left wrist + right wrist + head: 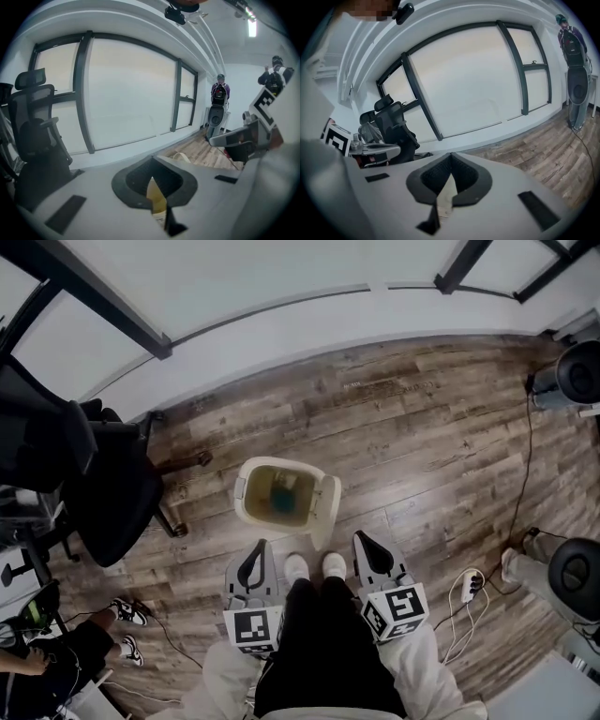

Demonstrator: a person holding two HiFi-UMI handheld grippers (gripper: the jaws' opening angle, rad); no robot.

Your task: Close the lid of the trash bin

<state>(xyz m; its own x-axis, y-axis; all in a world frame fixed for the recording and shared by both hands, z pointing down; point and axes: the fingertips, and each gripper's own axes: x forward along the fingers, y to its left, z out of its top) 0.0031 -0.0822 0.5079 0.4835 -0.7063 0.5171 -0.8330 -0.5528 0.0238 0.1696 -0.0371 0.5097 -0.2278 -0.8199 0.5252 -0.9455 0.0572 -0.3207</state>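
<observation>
The wood floor (412, 446) fills the head view. A black office chair (112, 493) stands at 9 o'clock of the trash bin (246, 486). The bin sits on the floor near frame centre, at 12 o'clock of the person's white shoes (296, 566) and just beside them. Its lid (325, 507) is raised on the 3 o'clock side, leaving the interior exposed.

The left tool (253, 554) is at 7 o'clock of the bin and the right tool (366, 549) at 5 o'clock, neither touching it. In each gripper view, the left tool (151, 163) and right tool (450, 157) have their jaws together at the tips, gripping nothing.
</observation>
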